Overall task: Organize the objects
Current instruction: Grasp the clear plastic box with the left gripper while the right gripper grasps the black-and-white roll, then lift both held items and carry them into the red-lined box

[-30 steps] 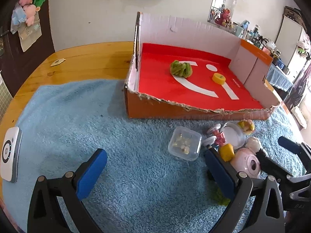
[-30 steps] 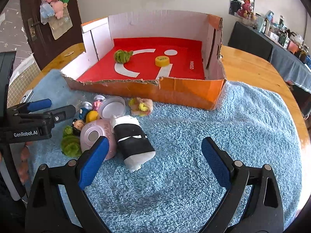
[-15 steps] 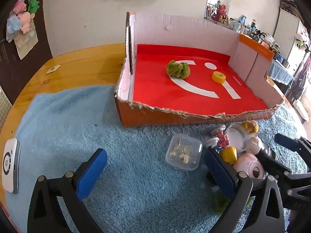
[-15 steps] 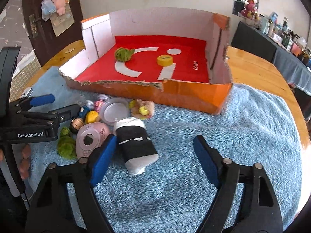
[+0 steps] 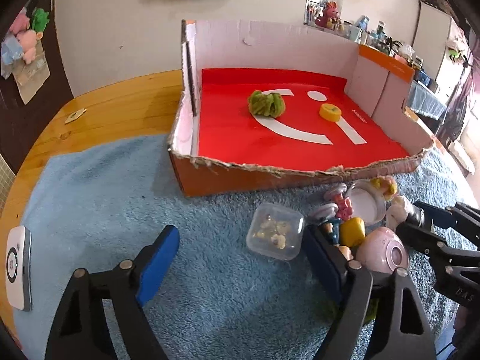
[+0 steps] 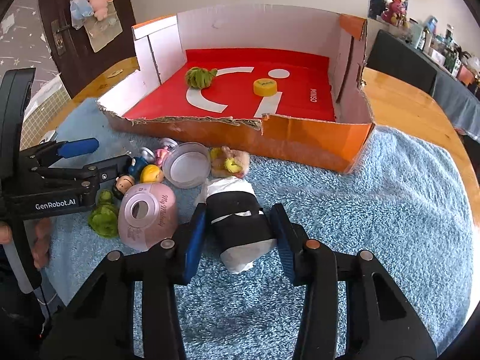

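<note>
My right gripper (image 6: 238, 240) is closing on a white roll with a black band (image 6: 237, 222) that lies on the blue towel (image 6: 375, 210); both pads touch its sides. My left gripper (image 5: 240, 264) is closing too, its jaws still wide. A clear plastic box of small bits (image 5: 274, 235) sits just ahead of its right finger, untouched. Further back stands a cardboard box (image 5: 240, 180) with a red floor, holding a green plush ball (image 5: 265, 103) and a yellow cap (image 5: 330, 112).
A pile lies left of the roll: a pink round device (image 6: 147, 213), a clear round lid (image 6: 187, 165), small figurines (image 6: 150, 174), a green plush (image 6: 103, 216) and a small plush toy (image 6: 228, 162). A white gadget (image 5: 18, 264) lies at the towel's left edge. A hand (image 6: 39, 240) holds the left gripper.
The right jaws have come in from wide apart to both sides of the roll. The left jaws have narrowed a little. Neither hand has shifted much.
</note>
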The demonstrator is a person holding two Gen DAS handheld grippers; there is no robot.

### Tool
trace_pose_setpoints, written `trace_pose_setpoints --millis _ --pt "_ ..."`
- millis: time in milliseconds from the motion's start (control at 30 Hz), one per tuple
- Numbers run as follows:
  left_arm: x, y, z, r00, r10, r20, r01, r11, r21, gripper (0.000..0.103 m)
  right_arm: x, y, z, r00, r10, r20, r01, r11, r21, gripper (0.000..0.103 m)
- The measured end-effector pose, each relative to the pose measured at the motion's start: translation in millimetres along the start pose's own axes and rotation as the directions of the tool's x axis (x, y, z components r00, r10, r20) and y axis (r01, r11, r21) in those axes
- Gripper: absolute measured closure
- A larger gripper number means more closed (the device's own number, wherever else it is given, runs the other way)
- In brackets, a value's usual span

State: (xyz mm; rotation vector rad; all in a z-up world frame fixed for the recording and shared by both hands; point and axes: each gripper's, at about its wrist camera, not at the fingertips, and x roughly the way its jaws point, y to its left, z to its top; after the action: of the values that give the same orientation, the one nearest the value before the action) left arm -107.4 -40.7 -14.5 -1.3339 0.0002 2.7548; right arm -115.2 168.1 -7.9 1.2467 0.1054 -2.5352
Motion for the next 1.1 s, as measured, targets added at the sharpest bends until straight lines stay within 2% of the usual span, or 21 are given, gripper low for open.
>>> trace_pose_setpoints --millis 167,267,367,400,433,900,1100 --pt "3.7 -4.1 6.0 1.000 -0.025 0.000 0.025 1.000 0.017 0.027 4.0 5.4 2.2 1.000 0.007 0.010 -0.007 1.000 -0.016 0.064" --pt "6.0 -6.2 5.9 1.000 -0.011 0.001 0.011 0.999 0.035 0.031 2.9 3.9 0.7 1.000 0.013 0.016 -0.013 1.000 -0.015 0.064" --pt "2.8 -9.6 3.5 1.000 -0.024 0.017 0.023 0.998 0.057 0.050 0.5 2.9 -0.6 1.000 0.020 0.021 -0.020 1.000 -0.008 0.065" --pt "1.8 -9.9 3.4 0.999 -0.035 0.019 0.034 0.998 0.058 0.063 -0.1 3.0 -0.6 1.000 0.021 0.023 -0.021 1.000 -0.006 0.065" --pt "0.9 -9.6 3.3 0.999 -0.044 0.021 0.043 0.998 0.055 0.066 -0.7 3.4 -0.7 0.999 0.022 0.025 -0.022 1.000 -0.004 0.065" --pt "-16.0 -4.2 -7.1 0.994 -0.107 0.030 0.108 0.994 -0.004 0.067 -23.9 10.1 -1.0 0.994 0.041 0.097 -0.043 0.999 0.015 0.065" --pt "-34.3 -7.0 -13.3 0.989 -0.136 0.063 0.137 0.990 -0.017 0.067 -33.9 11.2 0.2 0.990 0.062 0.127 -0.066 0.998 0.025 0.065"
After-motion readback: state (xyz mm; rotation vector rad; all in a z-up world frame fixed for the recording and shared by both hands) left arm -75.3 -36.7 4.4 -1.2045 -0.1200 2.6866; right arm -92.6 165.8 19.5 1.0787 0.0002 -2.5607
